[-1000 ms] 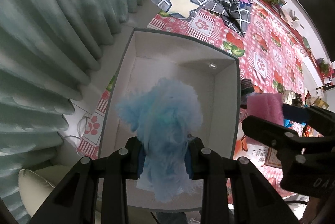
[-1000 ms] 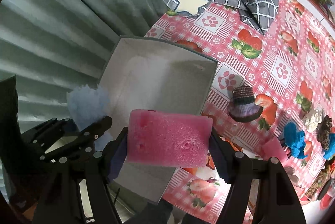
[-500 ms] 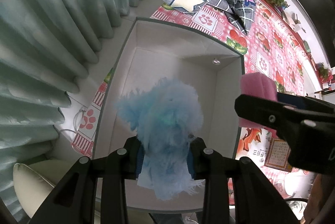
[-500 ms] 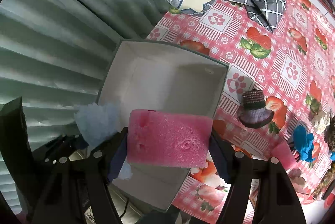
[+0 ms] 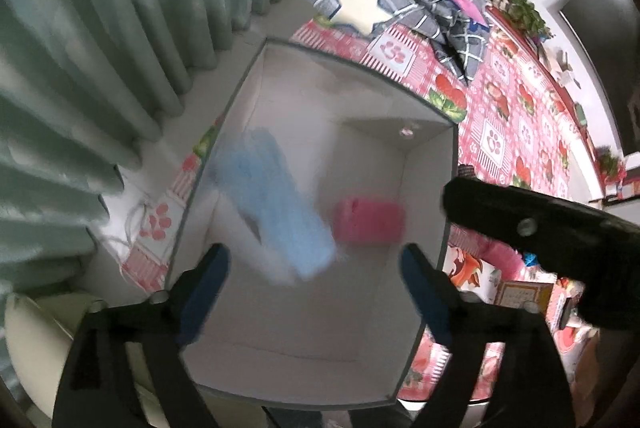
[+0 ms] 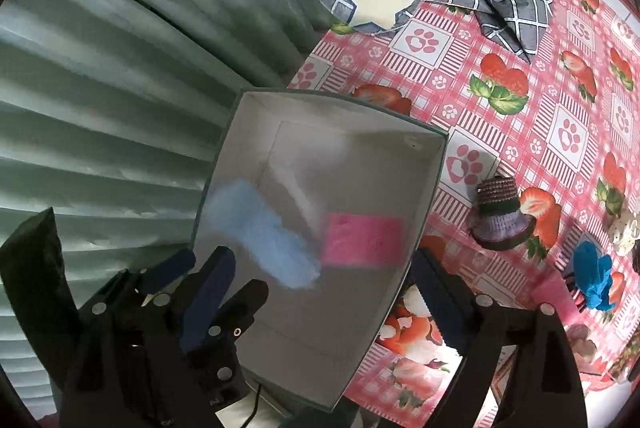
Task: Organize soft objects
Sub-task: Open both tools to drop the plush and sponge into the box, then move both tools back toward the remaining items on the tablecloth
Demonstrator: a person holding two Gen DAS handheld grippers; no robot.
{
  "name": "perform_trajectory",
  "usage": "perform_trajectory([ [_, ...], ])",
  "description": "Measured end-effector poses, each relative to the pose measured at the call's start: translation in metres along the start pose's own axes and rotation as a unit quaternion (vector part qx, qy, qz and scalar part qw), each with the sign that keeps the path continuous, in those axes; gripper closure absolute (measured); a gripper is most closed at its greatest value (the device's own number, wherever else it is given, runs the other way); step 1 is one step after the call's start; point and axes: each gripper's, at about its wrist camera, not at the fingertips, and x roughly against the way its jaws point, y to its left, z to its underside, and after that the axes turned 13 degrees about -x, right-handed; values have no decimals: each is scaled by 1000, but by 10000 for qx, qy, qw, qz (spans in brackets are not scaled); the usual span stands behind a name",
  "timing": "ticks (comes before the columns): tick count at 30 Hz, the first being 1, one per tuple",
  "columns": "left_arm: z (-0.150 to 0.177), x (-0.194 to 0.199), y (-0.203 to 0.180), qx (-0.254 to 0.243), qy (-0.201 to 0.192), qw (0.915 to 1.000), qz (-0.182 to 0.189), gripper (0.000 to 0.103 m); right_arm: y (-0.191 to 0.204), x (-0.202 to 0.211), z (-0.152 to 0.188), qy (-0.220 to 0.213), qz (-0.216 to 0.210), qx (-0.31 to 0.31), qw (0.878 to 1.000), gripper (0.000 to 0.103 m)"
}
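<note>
Above the white cardboard box (image 5: 424, 188), the left gripper (image 5: 316, 268) hangs with its jaws just sprung wide apart and nothing between them; the right gripper (image 6: 320, 272) beside it has likewise just been opening and grips nothing. Inside the box, blurred, lie the fluffy pale-blue soft toy (image 5: 276, 208) toward its curtain-side wall and the pink foam sponge block (image 5: 370, 220) just beside it. Beyond the box, a knitted purple hat (image 6: 500, 212) rests on the pink patterned tablecloth (image 6: 540, 100).
</note>
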Motion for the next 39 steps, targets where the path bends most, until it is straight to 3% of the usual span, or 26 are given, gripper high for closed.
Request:
perform_trajectory([
  [1, 1, -1, 0, 59, 29, 10000, 50, 0, -1, 2, 0, -27, -35, -25, 10000, 11],
  [2, 3, -4, 0, 102, 87, 9999, 88, 0, -2, 3, 0, -35, -61, -53, 10000, 0],
  [10, 5, 10, -22, -160, 61, 9996, 212, 0, -22, 34, 5, -180, -242, -474, 9984, 0],
  [18, -5, 34, -88, -951, -23, 9934, 643, 0, -95, 99, 48, -309, -668, -1317, 9886, 0],
  [23, -3, 29, -164, -1839, 233, 9787, 884, 0, -174, 132, 85, -557, -545, -2225, 9718, 0],
  [27, 3, 22, -237, -2579, 413, 9599, 1022, 0, -237, 152, 112, -777, -499, -2887, 9530, 0],
  [31, 5, 13, -308, -3049, 559, 9443, 1101, 0, -309, 166, 134, -865, -172, -3522, 9318, 0],
  [36, 4, -8, -372, -3200, 774, 9382, 1064, 0, -388, 171, 150, -904, 41, -4130, 9062, 0],
  [39, -5, -30, -403, -3141, 889, 9415, 839, 0, -419, 169, 150, -877, 283, -4201, 9028, 0],
])
